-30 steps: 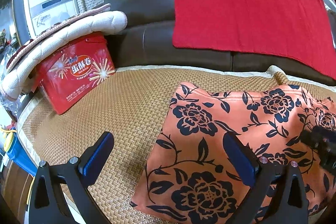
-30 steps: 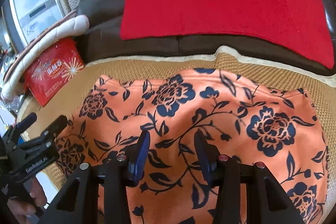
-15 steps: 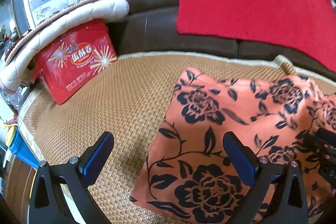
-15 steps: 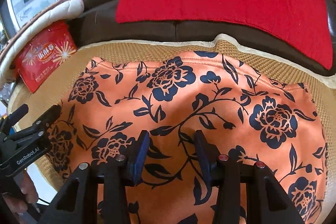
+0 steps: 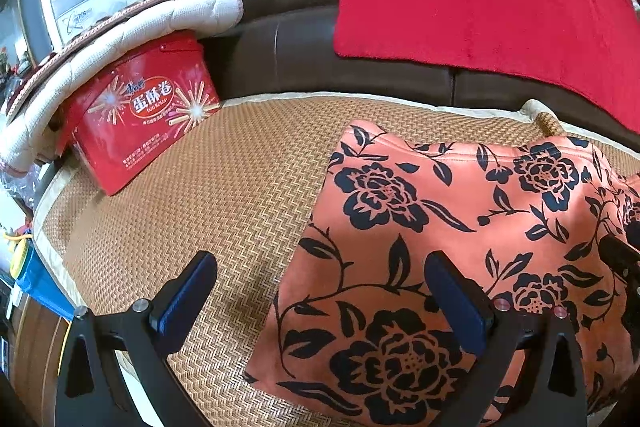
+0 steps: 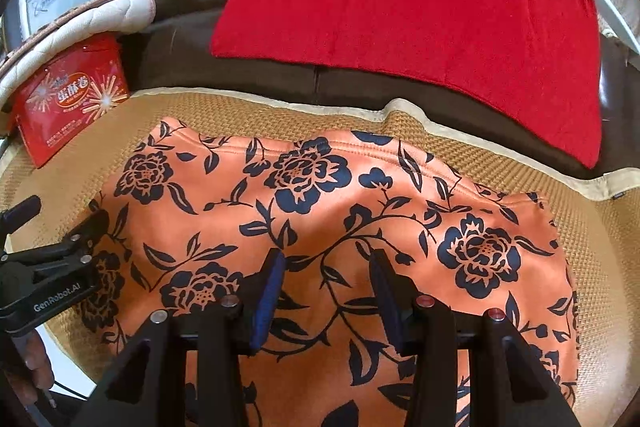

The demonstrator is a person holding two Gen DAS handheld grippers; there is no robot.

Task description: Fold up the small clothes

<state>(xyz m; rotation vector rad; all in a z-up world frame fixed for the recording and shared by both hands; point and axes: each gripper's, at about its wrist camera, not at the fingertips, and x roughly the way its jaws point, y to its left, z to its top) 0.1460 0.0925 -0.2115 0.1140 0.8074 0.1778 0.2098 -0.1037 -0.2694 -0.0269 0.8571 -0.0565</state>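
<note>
An orange garment with dark blue flowers (image 6: 360, 211) lies flat on the woven mat, its stitched hem toward the sofa back; it also shows in the left wrist view (image 5: 460, 227). My left gripper (image 5: 320, 295) is wide open over the garment's left edge, one finger over the mat and one over the cloth. It also shows at the left of the right wrist view (image 6: 48, 223). My right gripper (image 6: 328, 279) is open, narrower, and empty above the middle of the garment's near part.
A red snack box (image 5: 140, 123) stands at the mat's far left under a cream quilted pad (image 5: 132, 27). A red cloth (image 6: 420, 7) hangs over the dark brown sofa back (image 5: 280, 39). The woven mat (image 5: 224, 187) has a pale border.
Both grippers have shifted slightly over the garment; the views tilt a little. The jaws stay as they were and the garment lies unmoved.
</note>
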